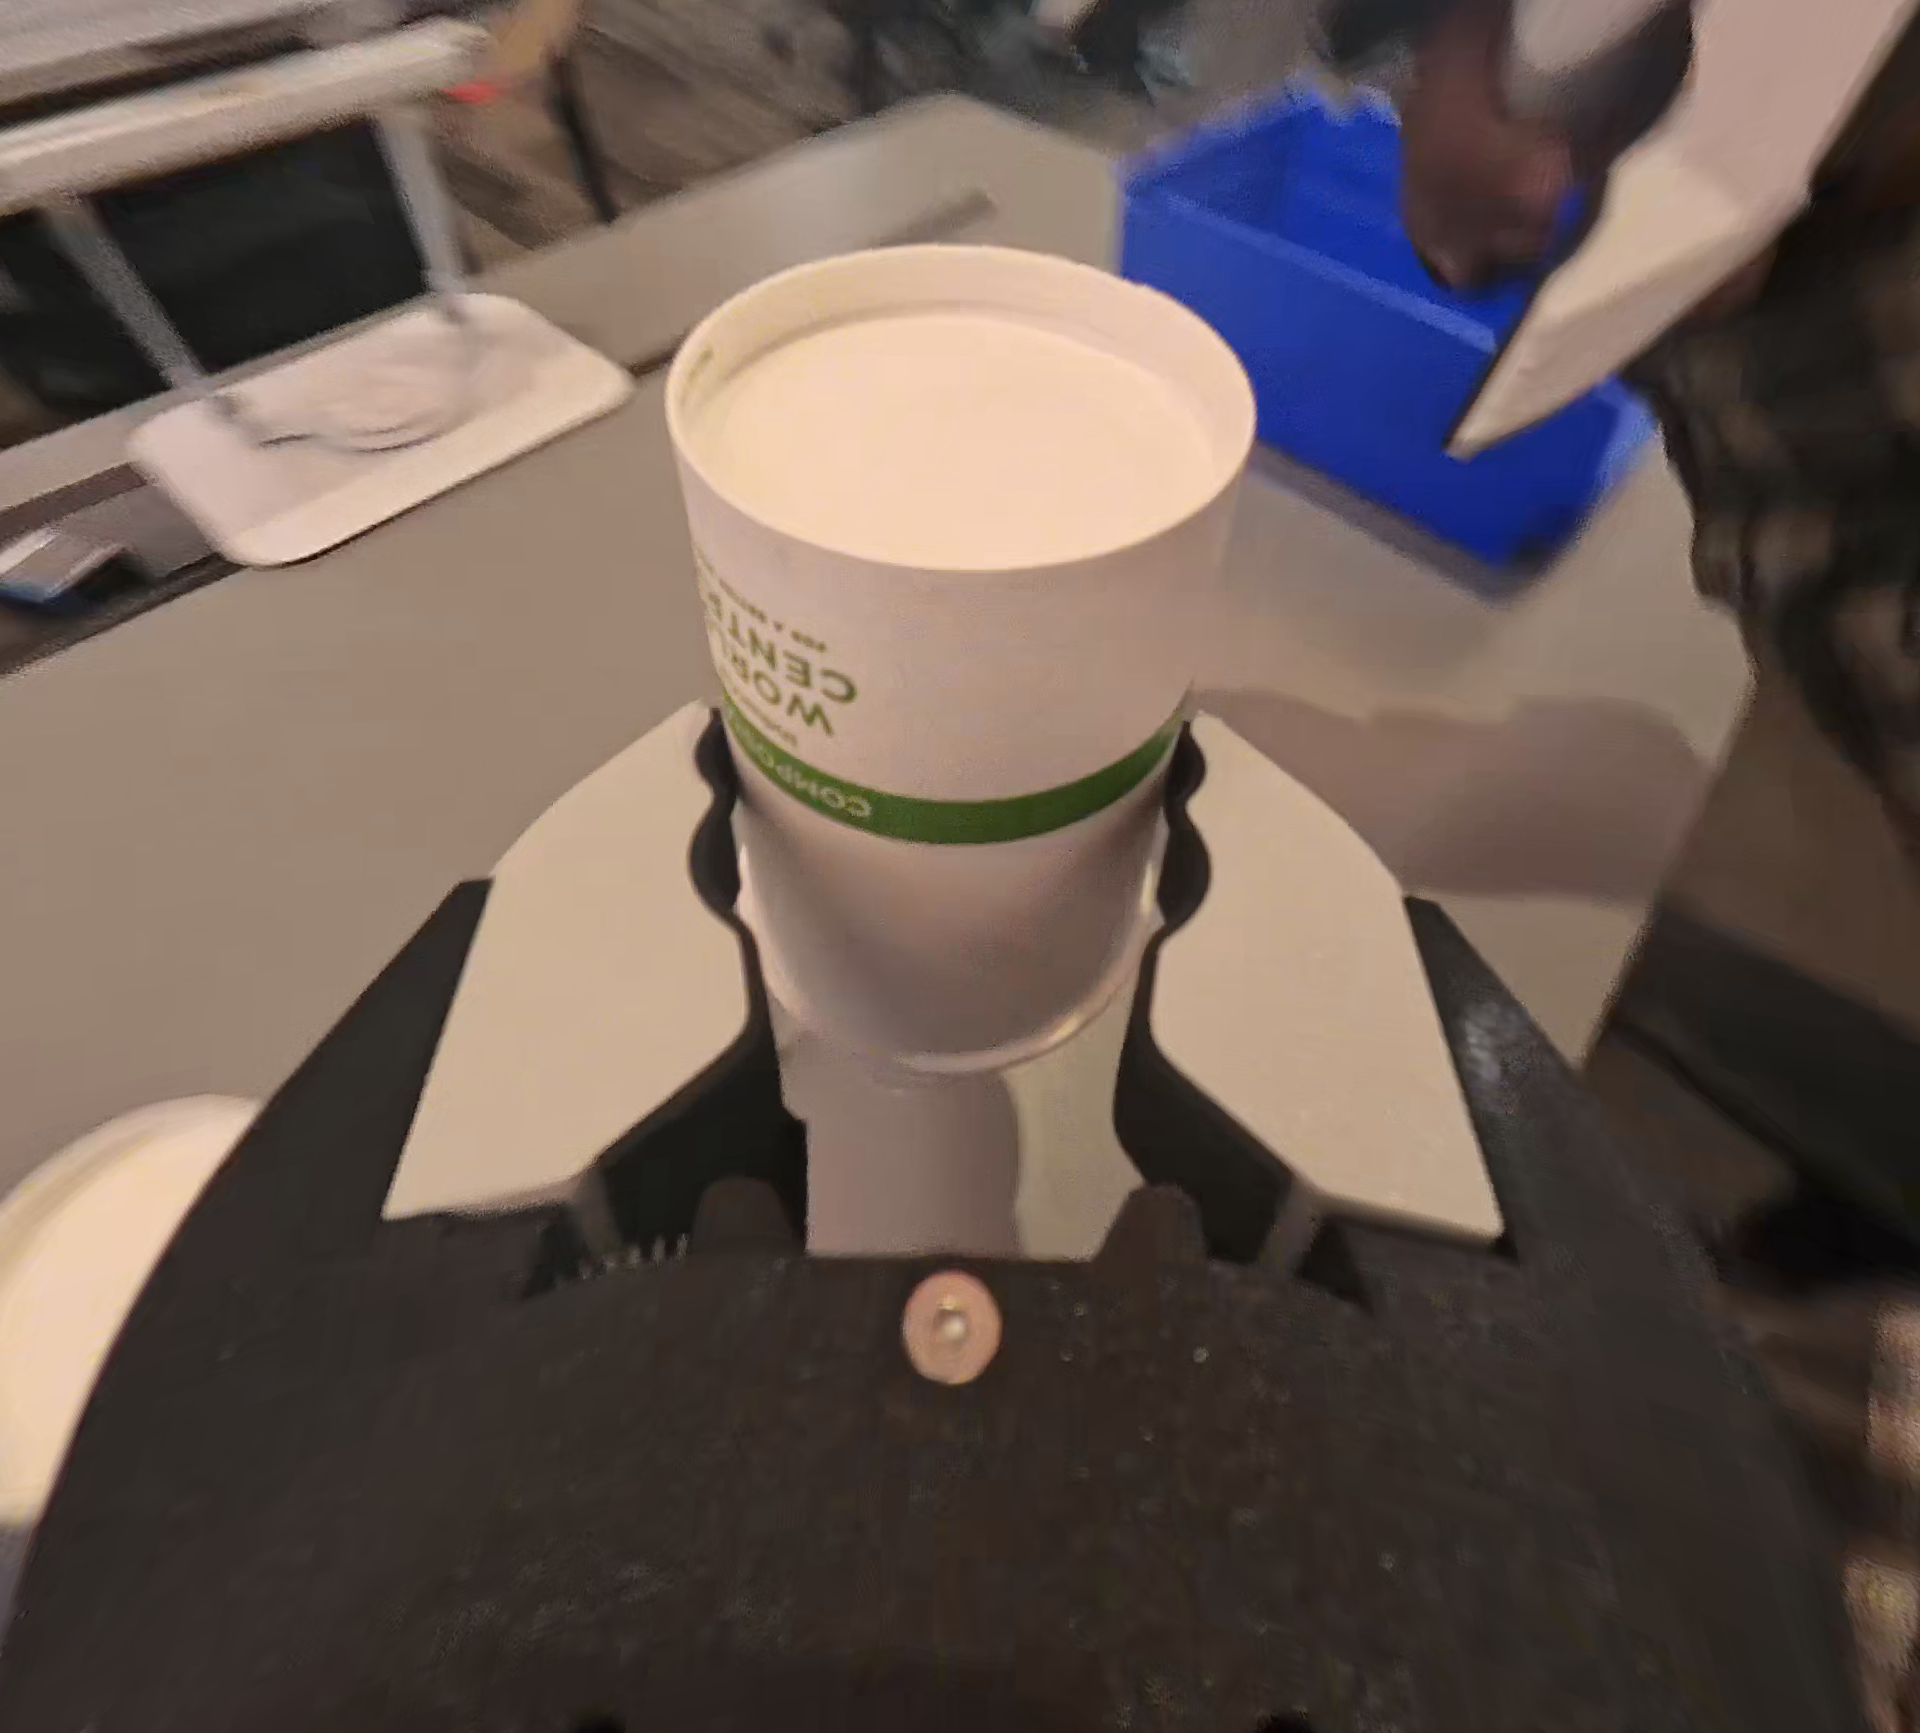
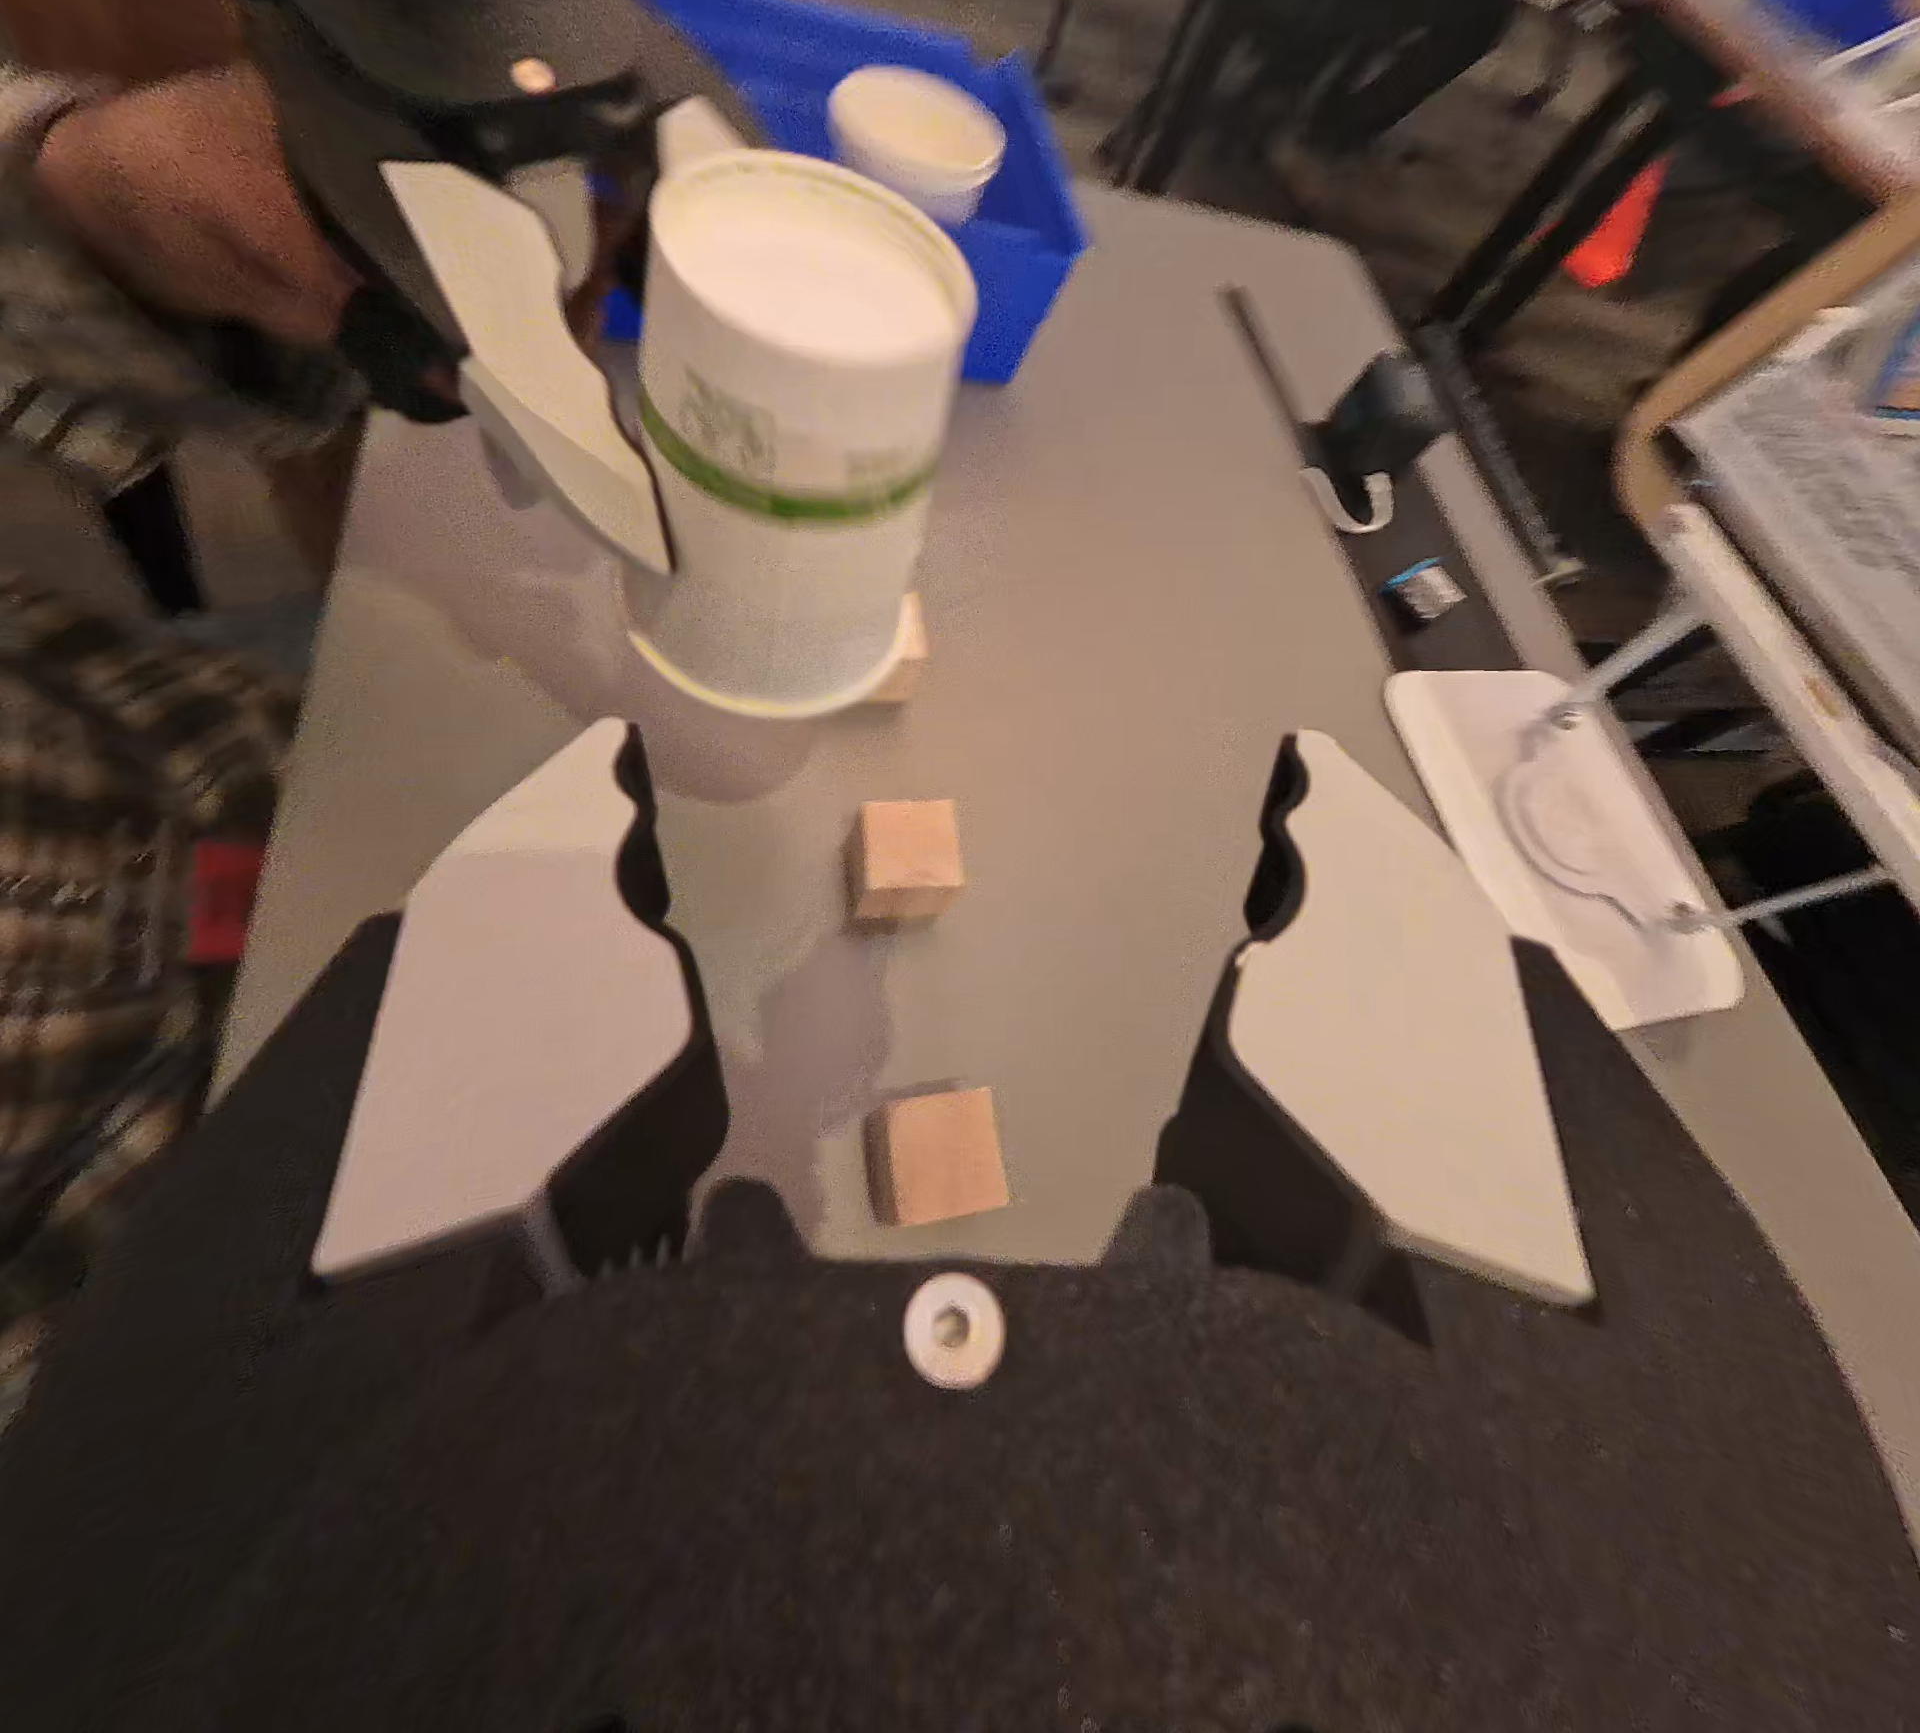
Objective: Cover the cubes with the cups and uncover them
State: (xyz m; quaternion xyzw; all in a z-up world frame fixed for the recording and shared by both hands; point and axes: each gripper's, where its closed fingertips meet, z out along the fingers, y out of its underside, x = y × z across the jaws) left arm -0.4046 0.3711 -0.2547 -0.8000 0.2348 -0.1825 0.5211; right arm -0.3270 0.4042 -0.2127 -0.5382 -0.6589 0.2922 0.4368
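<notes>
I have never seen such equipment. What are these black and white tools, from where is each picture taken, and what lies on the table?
They are hand-held grippers, one in each hand of a person, each carrying a camera that looks along its two fingers. The left wrist view shows the left gripper shut on an upside-down paper cup. The right wrist view shows the right gripper open and empty above the grey table. Two wooden cubes lie uncovered; a third peeks from behind the cup. A blue bin holds another cup.
</notes>
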